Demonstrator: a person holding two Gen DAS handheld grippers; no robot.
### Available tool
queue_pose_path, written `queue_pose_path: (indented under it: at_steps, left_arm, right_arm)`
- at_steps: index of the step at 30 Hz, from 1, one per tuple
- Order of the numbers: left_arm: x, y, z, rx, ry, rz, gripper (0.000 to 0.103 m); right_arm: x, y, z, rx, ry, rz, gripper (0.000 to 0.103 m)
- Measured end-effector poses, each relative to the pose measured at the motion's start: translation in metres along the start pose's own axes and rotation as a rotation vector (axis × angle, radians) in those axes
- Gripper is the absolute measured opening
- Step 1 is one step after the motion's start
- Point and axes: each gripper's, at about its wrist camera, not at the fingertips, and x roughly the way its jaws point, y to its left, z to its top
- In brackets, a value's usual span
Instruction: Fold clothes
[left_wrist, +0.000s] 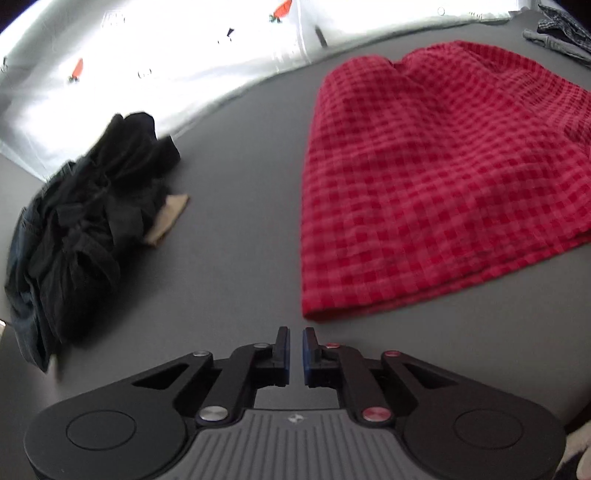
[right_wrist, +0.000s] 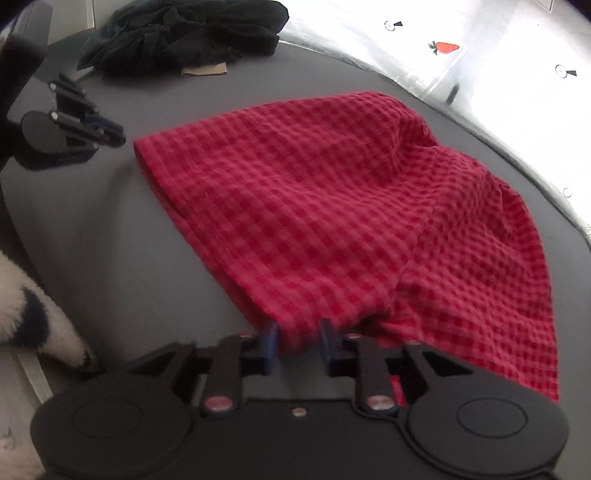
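On the left of the table (left_wrist: 236, 206), a black heap of clothes (left_wrist: 85, 229) lies crumpled and looks unfolded. The left gripper (left_wrist: 294, 347) hangs empty just beside the red checked garment (left_wrist: 436, 177), fingers narrowly apart. That garment lies doubled over at least 1 time, though rumpled. The right gripper (right_wrist: 299, 345) has its near edge between parted fingers, whether pinched I cannot tell. Judging by this, most folding remains.

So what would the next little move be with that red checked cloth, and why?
Probably the left gripper should go to the near corner of the red checked cloth and pinch it. Its fingers hold nothing and sit just short of that edge, while the right gripper already has cloth between its fingers. A fold likely needs both corners held.
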Motion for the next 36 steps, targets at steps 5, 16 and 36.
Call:
queue_pose_path:
  at_steps: [5,16,36]
  left_arm:
    - [-0.020,0.024,0.010,-0.203,-0.037,-0.019,0.054]
    - [0.005,0.045,0.130,-0.447,-0.192,-0.076,0.056]
    - [0.219,0.007,0.329,-0.216,0.010,-0.496,0.066]
  right_arm:
    - [-0.021,-0.055,0.007,0.230,-0.070,-0.009,0.070]
    - [-0.005,-0.163,0.046,0.432,-0.189,-0.184,0.076]
    - [0.208,-0.363,0.145,0.557,-0.062,-0.054,0.058]
